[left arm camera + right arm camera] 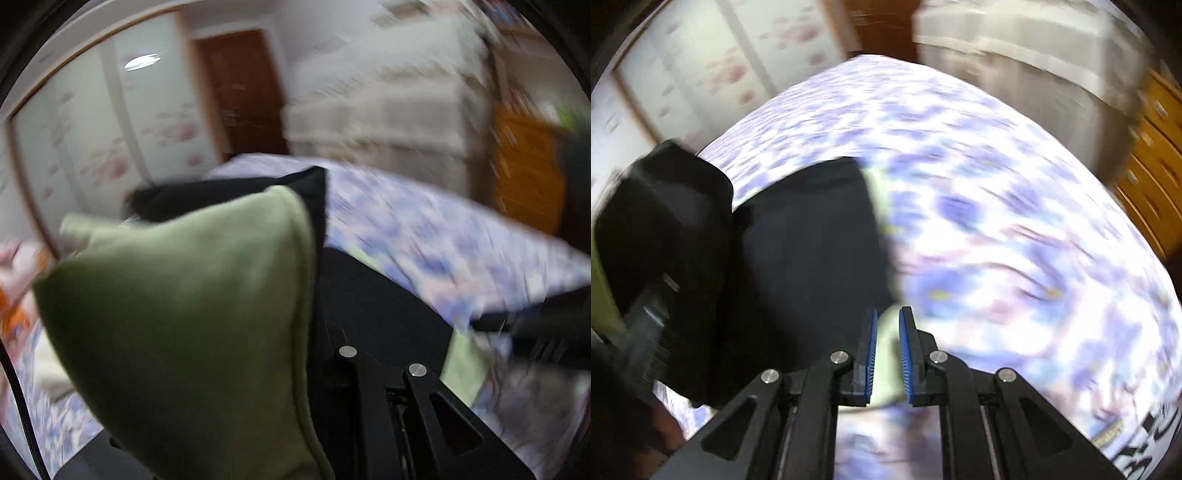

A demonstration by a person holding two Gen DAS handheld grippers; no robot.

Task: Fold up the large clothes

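Note:
A large garment, black outside with a light green lining (192,302), lies on a bed with a blue floral sheet (979,206). In the left wrist view a lifted green fold drapes over my left gripper (321,332) and hides its fingertips; the fold appears held there. In the right wrist view my right gripper (886,325) hovers at the garment's green edge (882,206), its blue pads (871,343) a narrow gap apart, green cloth showing between them. The black part (805,251) spreads to the left. The left gripper's body (661,221) shows at left.
A wardrobe with pink flower doors (110,122) and a brown door (243,92) stand beyond the bed. A white cabinet (388,103) and wooden drawers (1156,155) are at right. Both views are motion-blurred.

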